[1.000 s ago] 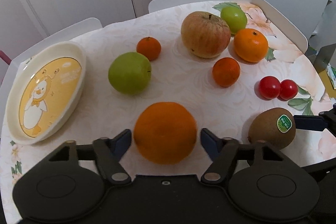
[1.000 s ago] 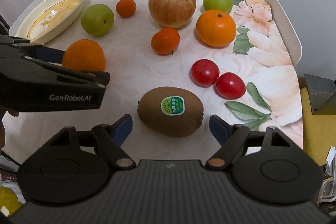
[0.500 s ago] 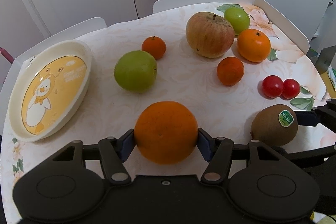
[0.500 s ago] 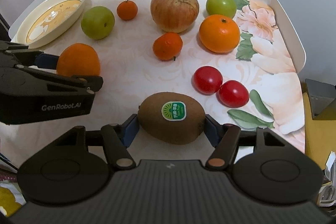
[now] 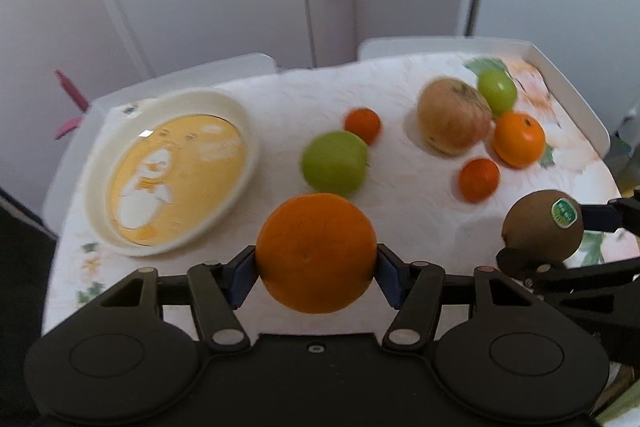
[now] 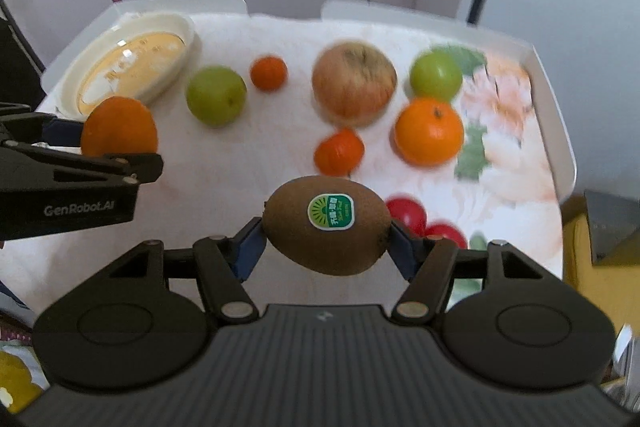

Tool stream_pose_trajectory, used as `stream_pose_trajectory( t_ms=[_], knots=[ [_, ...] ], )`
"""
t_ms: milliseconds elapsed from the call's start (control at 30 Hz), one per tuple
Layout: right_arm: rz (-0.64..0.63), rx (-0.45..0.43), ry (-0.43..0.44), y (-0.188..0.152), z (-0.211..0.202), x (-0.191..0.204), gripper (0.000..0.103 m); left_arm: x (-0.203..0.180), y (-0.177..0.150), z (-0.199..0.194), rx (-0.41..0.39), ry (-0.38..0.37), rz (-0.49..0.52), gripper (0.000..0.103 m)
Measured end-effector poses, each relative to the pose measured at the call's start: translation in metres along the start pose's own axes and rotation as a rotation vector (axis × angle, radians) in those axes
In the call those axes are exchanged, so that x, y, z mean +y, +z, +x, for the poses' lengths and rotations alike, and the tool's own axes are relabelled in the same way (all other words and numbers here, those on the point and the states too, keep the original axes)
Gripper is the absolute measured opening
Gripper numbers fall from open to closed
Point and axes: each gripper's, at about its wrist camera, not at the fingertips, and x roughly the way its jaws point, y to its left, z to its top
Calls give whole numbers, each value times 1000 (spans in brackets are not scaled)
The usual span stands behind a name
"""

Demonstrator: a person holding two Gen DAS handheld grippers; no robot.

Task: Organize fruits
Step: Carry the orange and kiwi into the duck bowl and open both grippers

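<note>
My left gripper point(image 5: 316, 267) is shut on a large orange point(image 5: 316, 253) and holds it above the table; the orange also shows in the right wrist view point(image 6: 119, 127). My right gripper point(image 6: 326, 241) is shut on a brown kiwi point(image 6: 326, 229) with a green sticker, lifted off the table; the kiwi also shows in the left wrist view point(image 5: 542, 231). A cream plate point(image 5: 172, 169) with a yellow duck picture lies at the left of the table, ahead and left of the orange.
On the flowered table point(image 5: 420, 195) lie a green apple point(image 5: 334, 163), a small tangerine point(image 5: 362, 125), a big reddish apple point(image 5: 454, 121), a second green apple point(image 5: 496, 91), an orange point(image 5: 518, 139), another tangerine point(image 5: 478, 179), and two tomatoes point(image 6: 406, 215). White raised edges border the table.
Both grippers closed on their fruits, the left on the orange and the right on the kiwi, then lifted them off the table. The views have tilted upward.
</note>
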Motion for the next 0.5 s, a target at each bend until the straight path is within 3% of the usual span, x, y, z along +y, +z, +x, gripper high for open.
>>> stream_pose_trajectory(
  t_ms=[500],
  knots=[
    [-120, -101, 126, 101, -21, 47, 80, 89, 48, -34, -79, 134, -147, 66]
  ],
)
